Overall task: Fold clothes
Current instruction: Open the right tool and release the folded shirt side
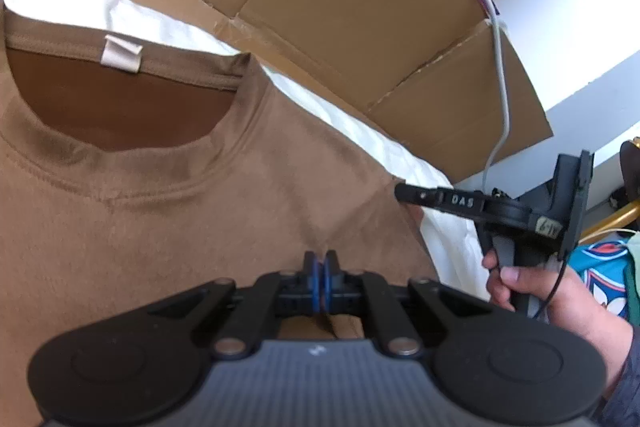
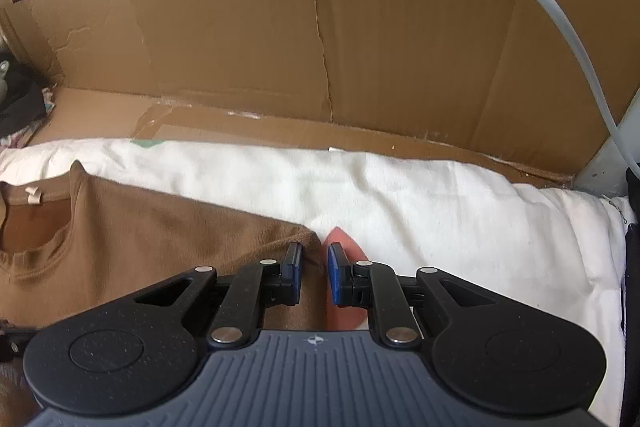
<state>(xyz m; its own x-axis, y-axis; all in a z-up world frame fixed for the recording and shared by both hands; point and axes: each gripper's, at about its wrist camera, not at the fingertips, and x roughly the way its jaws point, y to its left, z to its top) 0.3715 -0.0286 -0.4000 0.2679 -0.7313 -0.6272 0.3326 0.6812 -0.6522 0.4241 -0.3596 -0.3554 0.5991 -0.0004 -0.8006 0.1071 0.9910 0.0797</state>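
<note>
A brown T-shirt (image 1: 168,211) lies flat, collar opening up, on a white cloth (image 2: 440,211) spread before cardboard sheets (image 2: 240,27). The left gripper (image 1: 320,265), fingers pressed together, pinches a pucker of fabric below the collar. The right gripper (image 2: 314,267), held in a hand (image 1: 532,283), stands slightly spread at the shirt's shoulder edge, near the cloth's right end, beside a pink patch (image 2: 346,247).
</note>
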